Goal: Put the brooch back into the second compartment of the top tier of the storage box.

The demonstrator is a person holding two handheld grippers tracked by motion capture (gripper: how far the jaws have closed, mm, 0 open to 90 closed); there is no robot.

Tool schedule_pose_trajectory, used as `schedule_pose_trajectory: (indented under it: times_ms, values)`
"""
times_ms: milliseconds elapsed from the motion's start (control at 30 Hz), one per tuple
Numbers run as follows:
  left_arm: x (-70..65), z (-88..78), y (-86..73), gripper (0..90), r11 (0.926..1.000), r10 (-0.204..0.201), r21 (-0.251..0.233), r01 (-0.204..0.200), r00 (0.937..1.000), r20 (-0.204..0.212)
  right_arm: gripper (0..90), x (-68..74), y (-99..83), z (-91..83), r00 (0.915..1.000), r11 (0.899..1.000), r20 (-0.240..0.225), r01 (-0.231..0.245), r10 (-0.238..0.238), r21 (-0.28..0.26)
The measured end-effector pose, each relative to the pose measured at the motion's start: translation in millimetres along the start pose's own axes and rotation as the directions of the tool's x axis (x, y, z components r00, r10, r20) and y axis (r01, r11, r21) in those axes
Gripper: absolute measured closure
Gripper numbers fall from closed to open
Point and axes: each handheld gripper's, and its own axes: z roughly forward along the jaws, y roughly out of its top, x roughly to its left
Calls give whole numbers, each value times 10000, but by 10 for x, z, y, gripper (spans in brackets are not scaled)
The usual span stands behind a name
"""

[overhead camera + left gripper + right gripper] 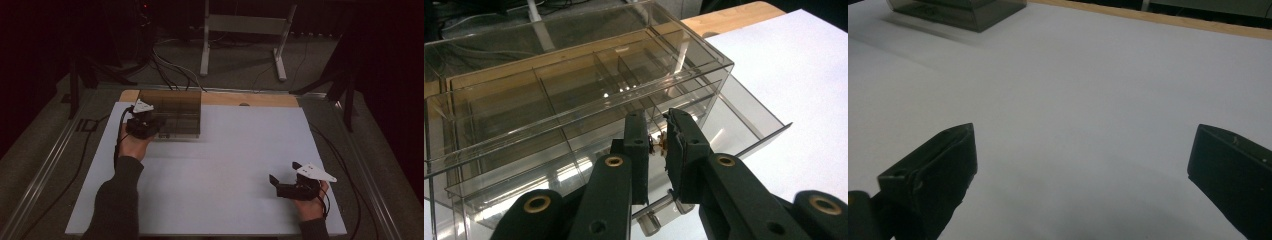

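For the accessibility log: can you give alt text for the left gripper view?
The left gripper pinches the small knob of a drawer that stands partly out of a clear plastic organizer box, which sits on a white table.

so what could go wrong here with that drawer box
The left gripper pinches the small knob of the partly open drawer; the narrow hold might slip. The clear box stands unbraced, with the right gripper open and far away, so pulling may drag the whole box.
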Motion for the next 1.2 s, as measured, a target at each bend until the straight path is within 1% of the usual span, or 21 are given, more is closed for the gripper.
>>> schedule_pose_trajectory:
  times_ms: [300, 733, 1033, 1133, 1200]
  values:
    - [18, 89, -15, 808, 9996, -131, 231, 133, 9999, -95, 2, -4, 0, 1, 10000, 10000, -8, 1, -1, 2]
    - [17, 174, 19, 807, 9983, -40, 584, 49, 9999, -152, 2, -11, -1, 3, 10000, 10000, -21, -7, 7, 8]
    - [36, 244, 2, 807, 9964, -177, 820, 191, 9997, -173, 2, -10, 0, 0, 10000, 10000, -19, -15, 15, 3]
    - [38, 266, -8, 807, 9950, -122, 987, 143, 9997, -222, 2, -8, 0, 1, 10000, 10000, -18, 13, -13, 7]
    - [44, 272, -10, 807, 9947, -169, 1008, 190, 9996, -216, 2, -8, 0, 1, 10000, 10000, -17, -6, 6, 16]
